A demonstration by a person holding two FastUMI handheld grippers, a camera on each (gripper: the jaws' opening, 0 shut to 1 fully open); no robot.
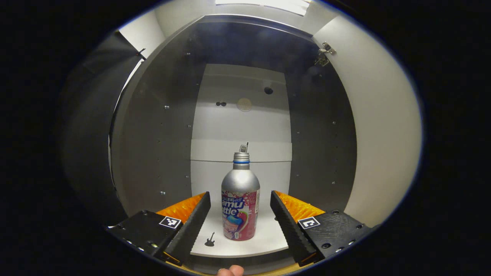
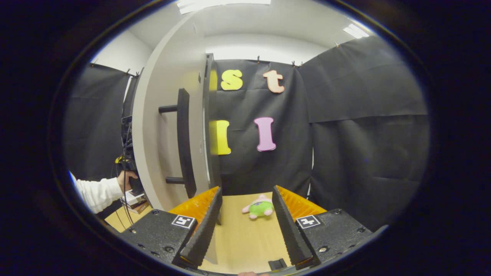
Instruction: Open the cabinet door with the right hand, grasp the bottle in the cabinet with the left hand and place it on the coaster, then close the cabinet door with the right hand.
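bottle (image 1: 240,203) upright between open left tool (image 1: 240,214)

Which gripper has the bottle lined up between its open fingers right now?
The left gripper: the bottle stands upright between its open fingers inside the cabinet. The right gripper faces the plush toy on the table.

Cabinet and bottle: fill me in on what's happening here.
A person works two handheld grippers. The cabinet door is swung open. The left gripper is open, its fingers on either side of the upright bottle on the cabinet shelf, not yet closed on it. The right gripper is open, holding nothing, beside the door.
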